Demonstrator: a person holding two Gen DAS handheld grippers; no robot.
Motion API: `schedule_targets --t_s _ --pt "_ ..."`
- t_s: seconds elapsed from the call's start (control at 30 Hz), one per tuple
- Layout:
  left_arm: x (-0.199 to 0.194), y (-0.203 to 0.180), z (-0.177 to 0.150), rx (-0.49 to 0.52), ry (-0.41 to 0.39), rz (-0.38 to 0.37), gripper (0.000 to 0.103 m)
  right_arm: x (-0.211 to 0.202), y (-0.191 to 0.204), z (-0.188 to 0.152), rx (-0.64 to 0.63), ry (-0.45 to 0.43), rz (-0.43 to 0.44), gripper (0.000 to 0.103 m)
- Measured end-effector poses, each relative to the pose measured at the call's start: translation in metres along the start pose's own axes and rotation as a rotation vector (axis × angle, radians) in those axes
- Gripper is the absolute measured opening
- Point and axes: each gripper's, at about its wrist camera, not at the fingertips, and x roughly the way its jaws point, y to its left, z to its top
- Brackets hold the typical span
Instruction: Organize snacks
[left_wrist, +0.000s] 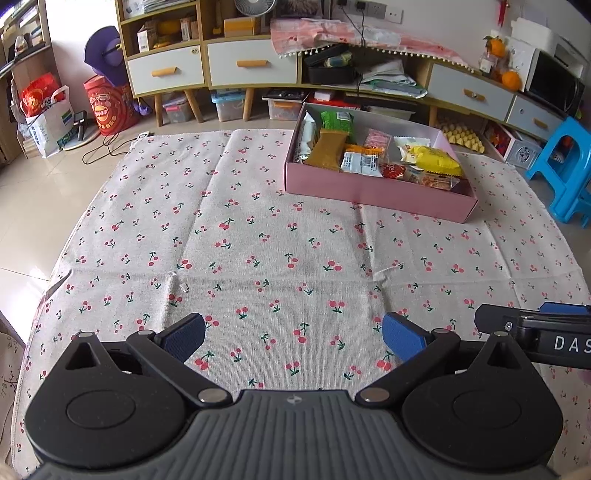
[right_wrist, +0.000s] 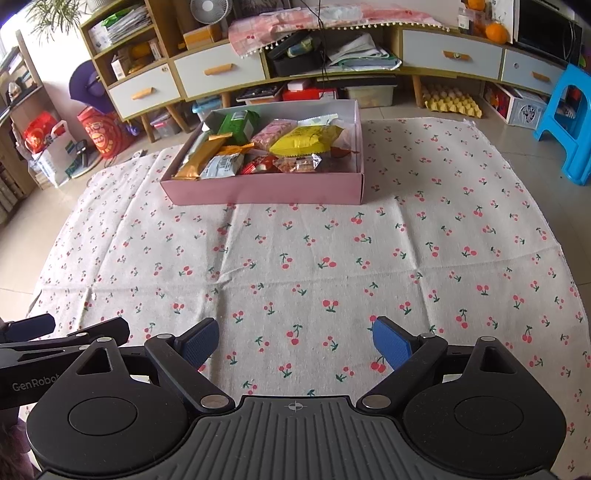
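Left gripper (left_wrist: 293, 334) is being held wide open over the cherry-print cloth (left_wrist: 258, 236), nothing between its pads. Right gripper (right_wrist: 295, 341) is likewise being kept spread and empty.

Snacks are being kept in the pink box (right_wrist: 266, 192), far side of the cloth, well apart from both tools. From the left: gold bar (right_wrist: 199, 157), green pack (right_wrist: 240, 123), yellow bag (right_wrist: 306, 140). All are judged light, crinkly, slippery foil — soft contents likely crushable. The crimped end seams are judged the best hold.

Lower packets are being hidden by upper ones; labels cannot be read.
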Motion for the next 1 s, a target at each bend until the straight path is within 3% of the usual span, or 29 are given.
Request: schedule_targets --t_s 1.0 --pt "0.0016 -0.0018 -0.0012 0.002 0.007 -0.007 0.102 0.0025 0.0010 -0.0007 -0.001 0.013 -0.002 0.092"
